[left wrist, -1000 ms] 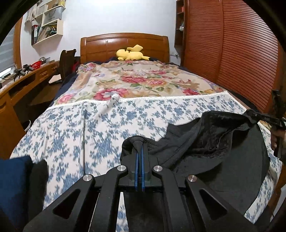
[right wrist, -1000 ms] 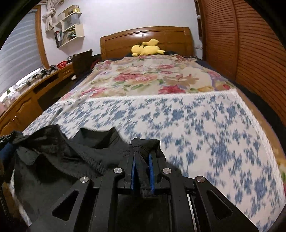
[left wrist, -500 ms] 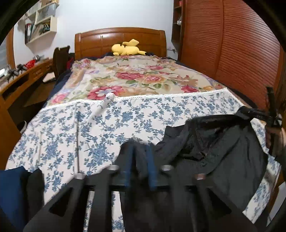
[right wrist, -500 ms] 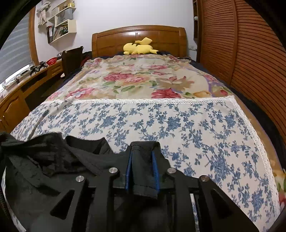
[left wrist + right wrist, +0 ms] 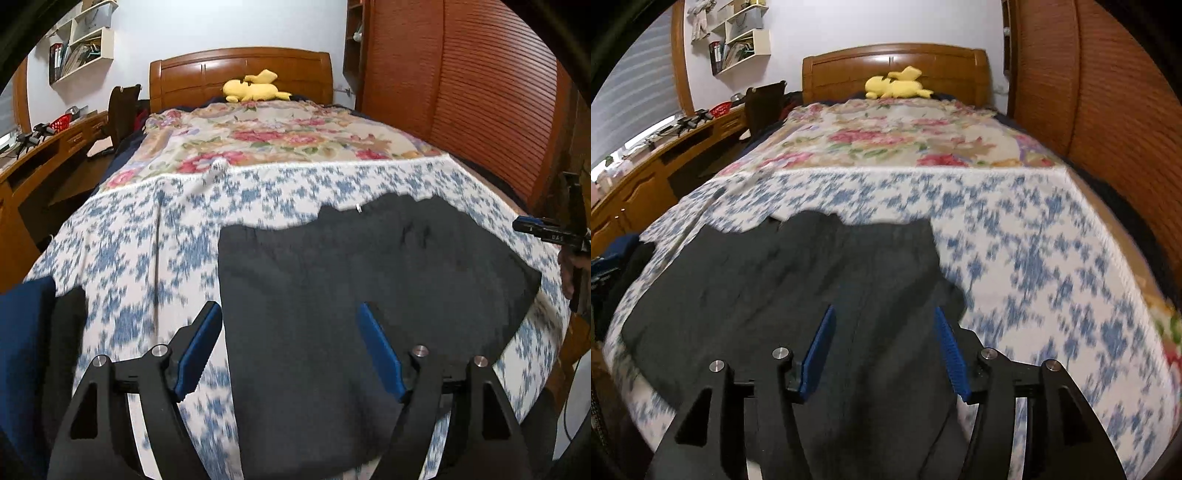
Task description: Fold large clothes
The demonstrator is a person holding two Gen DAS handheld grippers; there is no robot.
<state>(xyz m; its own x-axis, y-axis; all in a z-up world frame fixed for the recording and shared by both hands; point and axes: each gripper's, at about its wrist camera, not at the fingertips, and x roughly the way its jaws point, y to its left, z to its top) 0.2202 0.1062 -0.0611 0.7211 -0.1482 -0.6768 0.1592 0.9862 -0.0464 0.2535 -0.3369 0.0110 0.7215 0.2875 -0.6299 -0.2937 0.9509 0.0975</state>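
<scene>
Garment: black garment (image 5: pixel 351 280) lay spread flat across the foot end of the bed, on the blue-flowered cover (image 5: pixel 147 236); also seen from the right wrist (image 5: pixel 798 280), its far edge uneven, its near part running off the lower edge of both views.
Left tongs: left tongs (image 5: pixel 291 343) stood wide apart, having just been opening; blue pads (image 5: pixel 199 347) clear of the cloth, one beside the garment's left edge over the cover, the other above the dark fabric; nothing clamped.
Right tongs: right tongs (image 5: pixel 884 349) apart as well, likewise just opened; both blue pads (image 5: pixel 820 347) hung above the garment near its right edge, gripping nothing.
Other view of right tongs: showed at the right edge of the left wrist picture, past the garment's corner, with part of a hand (image 5: pixel 570 269) behind.
Bed: flowered red-and-cream blanket (image 5: pixel 273 140) covered the far half; yellow plush toy (image 5: pixel 255 88) lay at the wooden headboard (image 5: pixel 236 70).
Left of bed: wooden tabletop (image 5: pixel 48 144) with a red basket (image 5: pixel 61 122); dark blue cloth (image 5: pixel 22 332) at the near left corner.
Right of bed: slatted wooden doors (image 5: pixel 480 92).
Sharpness: cover pattern blurred in both views.
</scene>
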